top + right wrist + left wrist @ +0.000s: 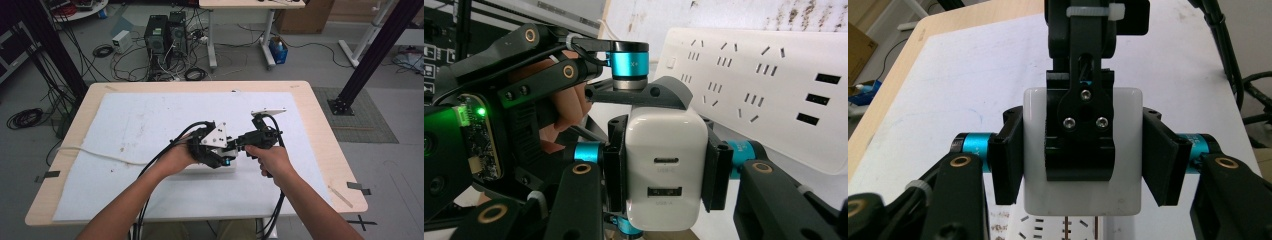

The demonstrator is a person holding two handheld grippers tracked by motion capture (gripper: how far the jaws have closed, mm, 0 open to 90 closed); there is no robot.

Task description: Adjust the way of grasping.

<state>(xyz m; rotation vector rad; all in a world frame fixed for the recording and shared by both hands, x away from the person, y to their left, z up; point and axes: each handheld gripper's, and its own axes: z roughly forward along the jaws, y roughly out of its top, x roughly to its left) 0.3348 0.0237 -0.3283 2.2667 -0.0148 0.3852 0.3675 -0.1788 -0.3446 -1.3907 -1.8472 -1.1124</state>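
both hand-held grippers [666,170] clamp the charger [664,165].

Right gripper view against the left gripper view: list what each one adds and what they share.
Right gripper view: the white charger's port face with two sockets, the power strip's long top with rows of outlets and a switch, and the lit green board on the left gripper.

Left gripper view: the charger's plain face, the white mat and the wooden table edge.

Both: two pairs of black jaws clamping the same charger crosswise, with the power strip beside it.
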